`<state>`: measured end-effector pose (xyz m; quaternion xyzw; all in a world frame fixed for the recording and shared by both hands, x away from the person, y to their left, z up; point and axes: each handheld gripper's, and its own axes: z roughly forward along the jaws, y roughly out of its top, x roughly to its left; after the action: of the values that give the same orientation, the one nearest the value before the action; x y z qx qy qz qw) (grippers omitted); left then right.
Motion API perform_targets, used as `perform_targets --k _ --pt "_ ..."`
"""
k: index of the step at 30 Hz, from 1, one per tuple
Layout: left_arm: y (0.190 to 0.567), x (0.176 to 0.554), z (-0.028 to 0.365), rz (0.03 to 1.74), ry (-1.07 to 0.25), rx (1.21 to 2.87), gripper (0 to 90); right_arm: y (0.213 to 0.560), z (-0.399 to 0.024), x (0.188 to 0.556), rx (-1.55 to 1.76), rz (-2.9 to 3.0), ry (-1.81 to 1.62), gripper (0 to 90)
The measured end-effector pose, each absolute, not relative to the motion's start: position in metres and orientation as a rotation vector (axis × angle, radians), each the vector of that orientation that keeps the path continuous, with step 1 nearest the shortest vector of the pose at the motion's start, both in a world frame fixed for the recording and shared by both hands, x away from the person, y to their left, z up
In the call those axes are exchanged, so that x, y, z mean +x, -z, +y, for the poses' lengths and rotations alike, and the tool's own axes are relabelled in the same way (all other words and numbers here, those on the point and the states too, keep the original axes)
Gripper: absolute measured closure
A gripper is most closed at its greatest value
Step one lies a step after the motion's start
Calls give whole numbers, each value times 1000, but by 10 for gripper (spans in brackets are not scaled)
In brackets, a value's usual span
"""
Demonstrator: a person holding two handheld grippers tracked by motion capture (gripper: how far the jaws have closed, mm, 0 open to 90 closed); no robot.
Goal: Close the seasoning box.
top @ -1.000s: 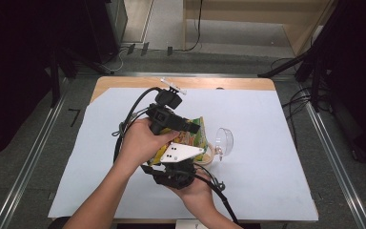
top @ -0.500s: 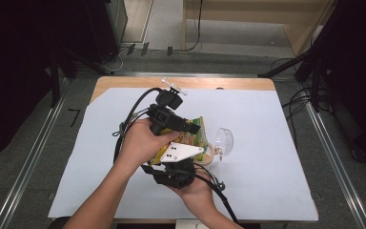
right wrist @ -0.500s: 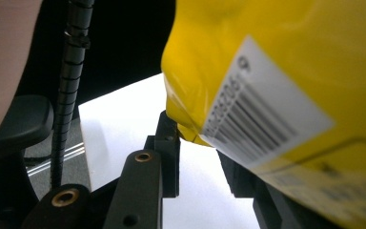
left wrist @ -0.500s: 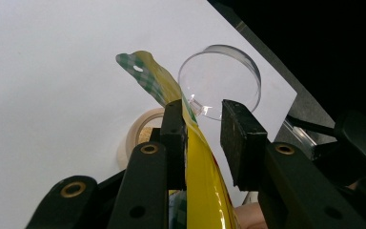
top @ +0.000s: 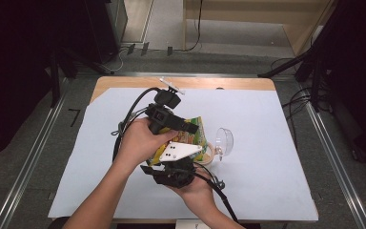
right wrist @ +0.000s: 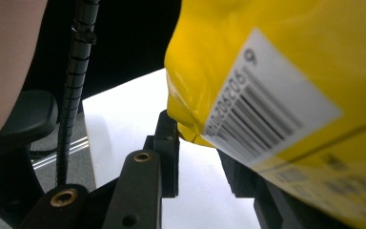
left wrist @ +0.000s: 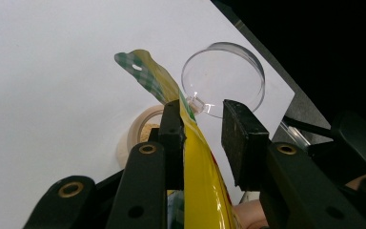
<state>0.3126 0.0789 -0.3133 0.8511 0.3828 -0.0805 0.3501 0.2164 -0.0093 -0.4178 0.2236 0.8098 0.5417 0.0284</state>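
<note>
Your left tool (top: 189, 128) and right tool (top: 183, 169) are both black, and the right one carries a light grey three-cornered plate with dark dots. The pouch (top: 196, 135) between them is bright yellow; its top strip (left wrist: 145, 71) is checked green and white, and its back bears a white label (right wrist: 267, 102) with a black barcode. The lid (left wrist: 223, 78) you see beyond the pouch is clear and colourless. The jar (left wrist: 143, 129) beside it is pale beige. The tabletop (top: 267, 84) is light wood at its far edge, and a white sheet (top: 276, 157) covers it.
</note>
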Motion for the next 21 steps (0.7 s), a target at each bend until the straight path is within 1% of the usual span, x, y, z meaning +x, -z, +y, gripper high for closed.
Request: perform_targets --k 8,15,21 --pt "310 309 77 985 177 2212 706 417 -10 216 683 2485 -1691 716" --pt "310 309 78 983 181 2214 709 417 -9 215 685 2487 -1701 703" --pt "311 308 76 982 183 2228 712 418 -9 213 691 2469 -1701 719"
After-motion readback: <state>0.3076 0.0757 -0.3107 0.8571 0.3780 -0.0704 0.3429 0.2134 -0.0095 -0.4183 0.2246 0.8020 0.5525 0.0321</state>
